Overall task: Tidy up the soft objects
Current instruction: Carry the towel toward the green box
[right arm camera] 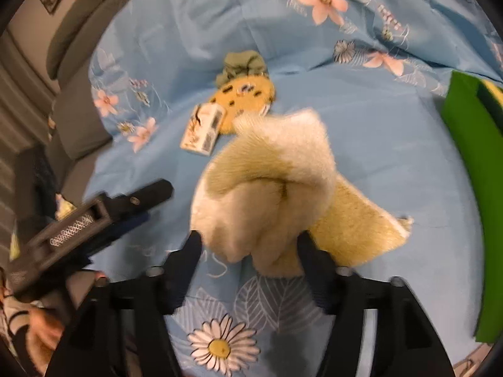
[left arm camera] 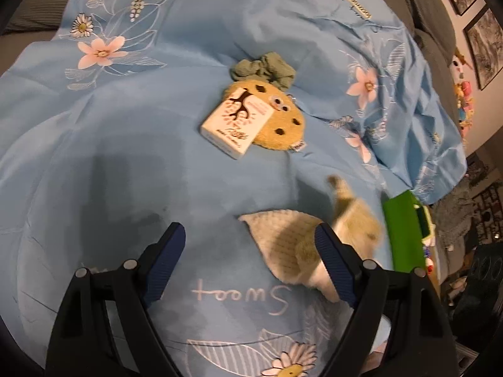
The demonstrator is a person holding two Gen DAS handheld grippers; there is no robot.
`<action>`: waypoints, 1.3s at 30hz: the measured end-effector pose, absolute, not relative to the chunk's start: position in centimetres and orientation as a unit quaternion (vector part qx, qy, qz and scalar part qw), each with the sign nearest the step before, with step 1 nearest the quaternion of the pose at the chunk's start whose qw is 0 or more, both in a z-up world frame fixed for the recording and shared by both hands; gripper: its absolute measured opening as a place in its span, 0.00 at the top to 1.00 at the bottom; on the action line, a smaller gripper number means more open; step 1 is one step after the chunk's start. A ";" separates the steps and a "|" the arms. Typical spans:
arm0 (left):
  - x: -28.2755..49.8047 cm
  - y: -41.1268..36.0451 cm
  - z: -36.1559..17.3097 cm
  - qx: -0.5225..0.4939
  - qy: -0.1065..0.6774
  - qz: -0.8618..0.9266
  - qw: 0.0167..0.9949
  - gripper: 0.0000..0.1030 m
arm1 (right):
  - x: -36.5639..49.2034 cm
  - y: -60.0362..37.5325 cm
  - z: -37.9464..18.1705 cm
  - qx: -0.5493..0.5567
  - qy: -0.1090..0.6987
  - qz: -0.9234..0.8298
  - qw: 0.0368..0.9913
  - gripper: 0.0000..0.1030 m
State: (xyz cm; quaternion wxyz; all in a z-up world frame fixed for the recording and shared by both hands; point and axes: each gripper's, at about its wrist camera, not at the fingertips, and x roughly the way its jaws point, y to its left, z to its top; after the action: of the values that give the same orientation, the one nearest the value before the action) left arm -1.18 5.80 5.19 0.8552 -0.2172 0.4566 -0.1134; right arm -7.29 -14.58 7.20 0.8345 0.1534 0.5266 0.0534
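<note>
cloth (right arm camera: 267, 188) | bunched between right tool (right arm camera: 250, 245) tips | pads apart

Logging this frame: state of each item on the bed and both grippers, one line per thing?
Fluffy cloth: bunched and crumpled on the quilt, between the right gripper's fingers.
Cookie plush: lying flat, face up.
White box: resting tilted against the cookie plush.
Green scrunchie: lying at the plush's far edge, touching it.
Green bin: at the quilt's edge, contents not visible.
Left gripper: open, empty.
Right gripper: open around the cloth.
</note>
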 end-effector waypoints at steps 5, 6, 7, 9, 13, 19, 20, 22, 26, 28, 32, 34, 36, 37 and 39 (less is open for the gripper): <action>-1.7 5.0 5.7 -0.232 0.446 -0.155 0.851 0.16 | -6.5 -17.5 9.1 0.175 0.506 0.029 0.844 0.21; -1.8 4.6 5.7 -0.232 0.448 -0.157 0.849 0.16 | -6.0 -18.3 9.1 0.178 0.506 0.007 0.844 0.20; -1.9 4.1 5.7 -0.230 0.450 -0.162 0.848 0.16 | -5.6 -18.9 9.0 0.182 0.504 -0.005 0.844 0.20; -1.9 3.0 5.4 -0.219 0.460 -0.172 0.843 0.16 | -4.4 -20.0 8.4 0.195 0.507 -0.014 0.839 0.20; -2.1 1.3 5.2 -0.205 0.463 -0.185 0.842 0.16 | -2.2 -20.8 6.4 0.213 0.528 -0.022 0.822 0.20; -2.2 -1.0 4.4 -0.174 0.471 -0.199 0.841 0.17 | -1.2 -19.8 2.5 0.228 0.560 0.008 0.796 0.20; -2.0 -1.4 4.0 -0.170 0.477 -0.200 0.839 0.18 | -1.1 -19.6 1.6 0.236 0.568 0.017 0.789 0.20; -1.6 -1.9 3.3 -0.171 0.485 -0.200 0.834 0.19 | -1.2 -19.1 1.6 0.221 0.557 0.018 0.800 0.23; -1.2 -2.9 2.6 -0.157 0.478 -0.192 0.843 0.47 | -1.2 -18.6 0.7 0.257 0.563 0.063 0.783 0.53; -1.0 -3.2 2.5 -0.158 0.479 -0.203 0.840 0.53 | -1.3 -18.6 0.7 0.255 0.557 0.066 0.787 0.58; -1.2 -4.3 3.1 -0.127 0.467 -0.210 0.849 0.64 | -1.9 -19.2 1.0 0.284 0.550 0.079 0.782 0.65; -1.4 -4.8 3.7 -0.117 0.462 -0.211 0.854 0.65 | -2.3 -19.5 1.9 0.290 0.537 0.081 0.788 0.66; -1.7 -5.5 4.9 -0.109 0.451 -0.217 0.859 0.65 | -2.9 -20.1 3.7 0.288 0.517 0.076 0.803 0.66; -1.8 -6.0 5.4 -0.106 0.444 -0.220 0.862 0.65 | -3.1 -20.5 4.6 0.287 0.507 0.074 0.809 0.66; -2.2 -7.2 7.1 -0.096 0.423 -0.232 0.871 0.65 | -4.0 -21.9 6.9 0.292 0.478 0.067 0.825 0.66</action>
State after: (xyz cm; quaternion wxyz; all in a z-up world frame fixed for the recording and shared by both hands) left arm -2.23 -7.20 7.06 0.8708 -0.0958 0.4228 -0.2319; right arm -4.04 -21.88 6.87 0.8253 0.2925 0.4784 0.0668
